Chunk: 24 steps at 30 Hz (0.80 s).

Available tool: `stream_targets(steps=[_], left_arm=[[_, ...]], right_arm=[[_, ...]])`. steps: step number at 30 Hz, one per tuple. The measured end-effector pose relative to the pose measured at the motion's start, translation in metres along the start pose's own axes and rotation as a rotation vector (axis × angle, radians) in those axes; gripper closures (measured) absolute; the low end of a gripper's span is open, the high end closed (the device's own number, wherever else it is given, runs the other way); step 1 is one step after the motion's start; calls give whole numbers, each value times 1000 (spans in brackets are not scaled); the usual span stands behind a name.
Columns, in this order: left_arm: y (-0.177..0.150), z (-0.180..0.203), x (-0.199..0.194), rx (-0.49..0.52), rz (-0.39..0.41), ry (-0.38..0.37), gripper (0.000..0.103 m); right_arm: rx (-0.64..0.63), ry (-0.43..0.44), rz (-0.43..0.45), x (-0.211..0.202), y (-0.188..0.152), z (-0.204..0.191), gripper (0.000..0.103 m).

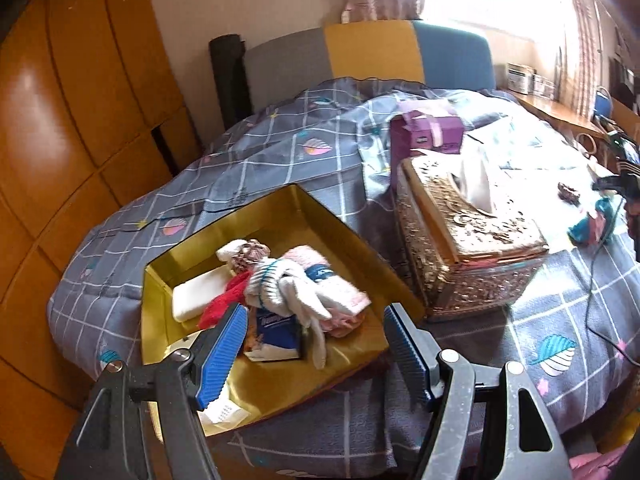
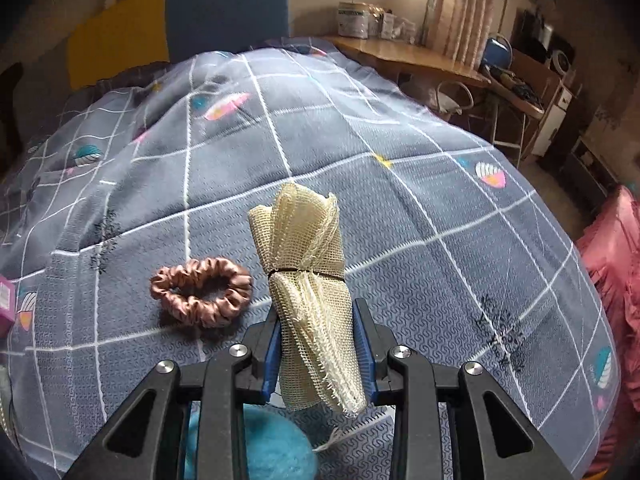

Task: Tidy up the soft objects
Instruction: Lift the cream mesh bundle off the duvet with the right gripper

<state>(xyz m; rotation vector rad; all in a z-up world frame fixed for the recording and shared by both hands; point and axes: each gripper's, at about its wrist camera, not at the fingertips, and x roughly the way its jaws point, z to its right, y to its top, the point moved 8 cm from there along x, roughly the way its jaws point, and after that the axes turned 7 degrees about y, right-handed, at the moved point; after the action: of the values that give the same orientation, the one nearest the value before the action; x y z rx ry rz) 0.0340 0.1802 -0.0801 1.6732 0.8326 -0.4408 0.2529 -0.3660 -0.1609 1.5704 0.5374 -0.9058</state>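
Right gripper [image 2: 320,344] clamped on mesh cloth roll [image 2: 308,280] below its black band, just beside pink scrunchie [image 2: 202,292]; likely light, limp, compressible; best gripped mid-bundle; left gripper [image 1: 316,344] wide apart, empty, over gold box [image 1: 320,216].

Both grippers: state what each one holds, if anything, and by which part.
The right gripper is shut on the rolled cream mesh cloth, pinching its lower half below the dark band. The left gripper holds nothing, open above the gold box.
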Motion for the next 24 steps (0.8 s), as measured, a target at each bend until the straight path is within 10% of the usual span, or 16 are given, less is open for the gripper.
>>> stream_targets(steps=[24], left_arm=[[-11,27,-11,74,27,-105,31]], right_arm=[[82,-142,-95,10,-21,33,71]])
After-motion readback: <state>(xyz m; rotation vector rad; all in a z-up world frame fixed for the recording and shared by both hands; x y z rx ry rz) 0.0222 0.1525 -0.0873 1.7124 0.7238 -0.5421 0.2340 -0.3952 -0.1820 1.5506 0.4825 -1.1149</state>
